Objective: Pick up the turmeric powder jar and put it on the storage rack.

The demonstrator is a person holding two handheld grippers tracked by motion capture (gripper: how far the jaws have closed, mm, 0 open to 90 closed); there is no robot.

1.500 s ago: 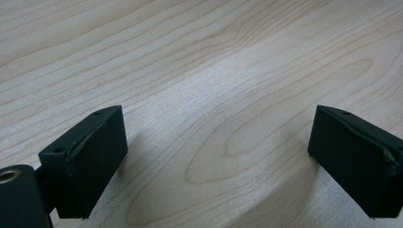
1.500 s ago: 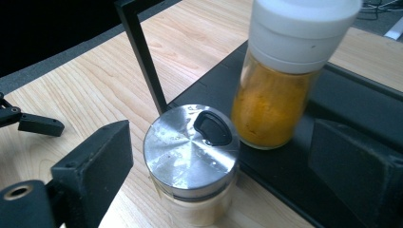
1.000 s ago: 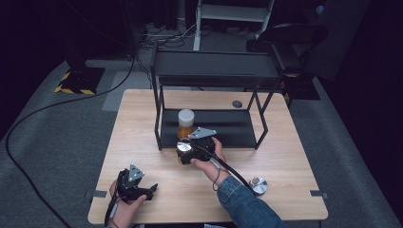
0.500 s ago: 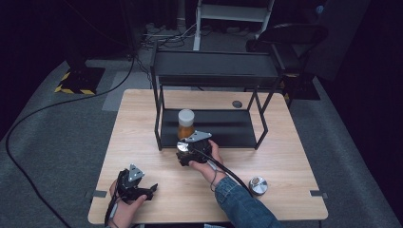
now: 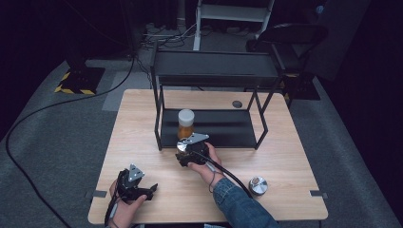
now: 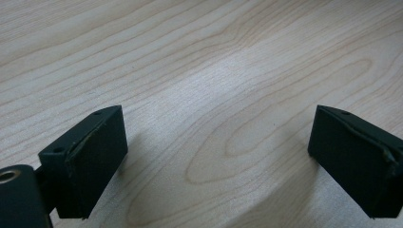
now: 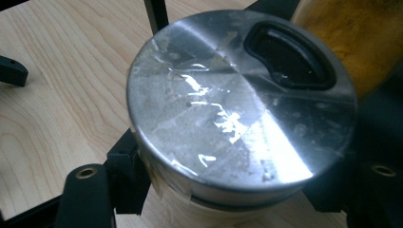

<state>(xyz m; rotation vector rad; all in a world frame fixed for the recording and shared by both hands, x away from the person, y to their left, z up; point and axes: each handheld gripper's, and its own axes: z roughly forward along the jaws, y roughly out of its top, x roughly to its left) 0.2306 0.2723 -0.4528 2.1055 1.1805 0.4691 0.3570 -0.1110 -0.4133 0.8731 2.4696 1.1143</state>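
Note:
My right gripper (image 5: 184,153) (image 7: 228,192) is at the front edge of the black rack's lower shelf (image 5: 223,129). Its jaws have just been closing and are now shut on a small jar (image 7: 237,109) with a shiny silver lid that has a black pouring slot. Just behind it on the shelf stands a jar of orange powder (image 5: 186,124) (image 7: 340,42) with a white cap. My left gripper (image 5: 145,191) (image 6: 218,156) rests low over the wooden table (image 5: 294,142) near the front left corner. It is open, with only bare wood between its pads.
The black two-tier rack (image 5: 214,66) stands across the back half of the table, and its front posts flank my right gripper. A second silver-lidded jar (image 5: 258,185) sits at the front right. A dark round disc (image 5: 236,104) lies behind the rack.
My right gripper has edged slightly left in front of the rack. The left gripper has stayed put.

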